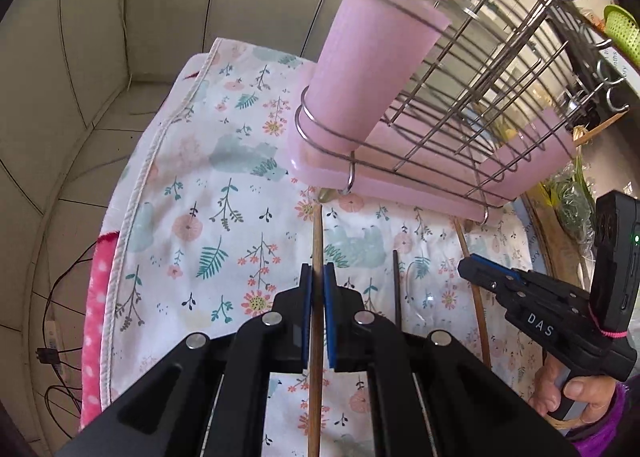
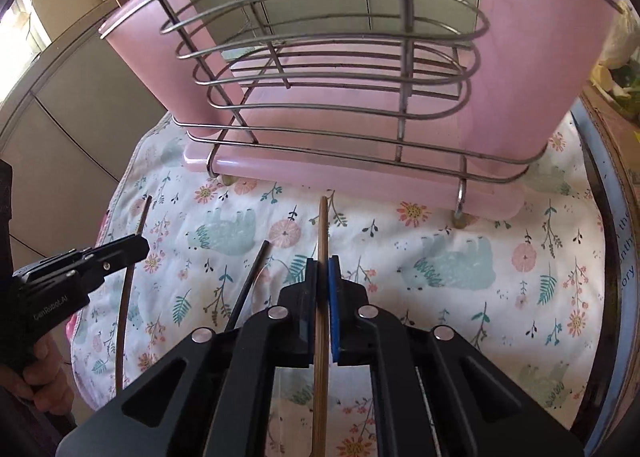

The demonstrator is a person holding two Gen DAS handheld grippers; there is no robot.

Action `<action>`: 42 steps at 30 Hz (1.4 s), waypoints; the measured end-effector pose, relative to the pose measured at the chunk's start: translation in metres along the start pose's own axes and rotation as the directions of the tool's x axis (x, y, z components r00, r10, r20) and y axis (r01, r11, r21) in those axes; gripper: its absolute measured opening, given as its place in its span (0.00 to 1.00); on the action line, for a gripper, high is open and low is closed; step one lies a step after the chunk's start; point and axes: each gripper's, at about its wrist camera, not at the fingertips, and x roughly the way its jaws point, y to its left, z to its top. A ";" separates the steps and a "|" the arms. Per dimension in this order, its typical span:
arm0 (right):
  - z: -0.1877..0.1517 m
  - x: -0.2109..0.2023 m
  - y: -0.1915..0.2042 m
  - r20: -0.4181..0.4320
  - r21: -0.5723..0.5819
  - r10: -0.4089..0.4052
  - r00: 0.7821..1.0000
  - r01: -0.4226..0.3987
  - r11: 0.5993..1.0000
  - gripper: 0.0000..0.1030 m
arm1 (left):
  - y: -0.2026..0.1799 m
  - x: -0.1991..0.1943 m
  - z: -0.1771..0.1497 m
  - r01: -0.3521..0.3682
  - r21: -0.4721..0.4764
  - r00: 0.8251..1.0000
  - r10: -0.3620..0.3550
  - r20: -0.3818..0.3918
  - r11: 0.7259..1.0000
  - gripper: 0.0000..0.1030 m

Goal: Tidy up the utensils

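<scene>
My left gripper [image 1: 318,273] is shut on a wooden chopstick [image 1: 316,241] that runs between its blue pads toward the rack. My right gripper [image 2: 323,265] is shut on a second wooden chopstick [image 2: 323,225], and it shows from the side as the right gripper [image 1: 466,267] in the left wrist view. The left gripper [image 2: 138,247] appears at the left edge of the right wrist view with its brown chopstick [image 2: 124,317]. A black chopstick [image 2: 248,285] lies loose on the floral cloth [image 2: 440,241] between them. Ahead stands a wire rack [image 2: 320,57] with a pink cup [image 1: 372,69] holding utensil handles.
A pink drip tray [image 2: 360,173] sits under the rack, with a second pink cup [image 2: 540,57] on its right side. A green strainer [image 1: 624,29] and hooks hang beyond. Cables [image 1: 52,357] lie on the tiled floor to the left. A person's hand [image 1: 576,393] holds the right gripper.
</scene>
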 end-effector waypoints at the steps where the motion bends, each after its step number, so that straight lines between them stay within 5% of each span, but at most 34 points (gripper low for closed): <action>1: -0.004 -0.007 -0.001 0.014 0.008 0.012 1.000 -0.012 1.000 0.05 | -0.001 -0.007 0.000 0.008 0.001 1.000 -0.008 0.017 1.000 0.05; 8: -0.026 -0.072 -0.014 0.191 0.022 0.094 0.977 -0.100 0.995 0.05 | -0.016 -0.057 -0.001 0.046 0.027 0.988 -0.050 0.148 0.999 0.05; 22: -0.046 -0.167 -0.022 0.419 -0.003 0.111 0.901 -0.121 0.993 0.05 | -0.042 -0.148 0.000 0.065 0.089 0.920 -0.094 0.380 0.994 0.05; 31: -0.016 -0.223 -0.036 0.566 -0.011 0.073 0.821 -0.080 0.997 0.05 | -0.056 -0.196 0.046 0.044 0.100 0.864 -0.087 0.495 0.994 0.05; 38: 0.030 -0.276 -0.048 0.692 -0.016 0.036 0.721 -0.035 0.999 0.05 | -0.063 -0.229 0.098 0.039 0.081 0.819 -0.078 0.568 0.996 0.05; 42: 0.053 -0.299 -0.056 0.752 0.004 -0.005 0.659 0.002 1.000 0.05 | -0.067 -0.247 0.123 0.038 0.073 0.778 -0.075 0.624 0.997 0.05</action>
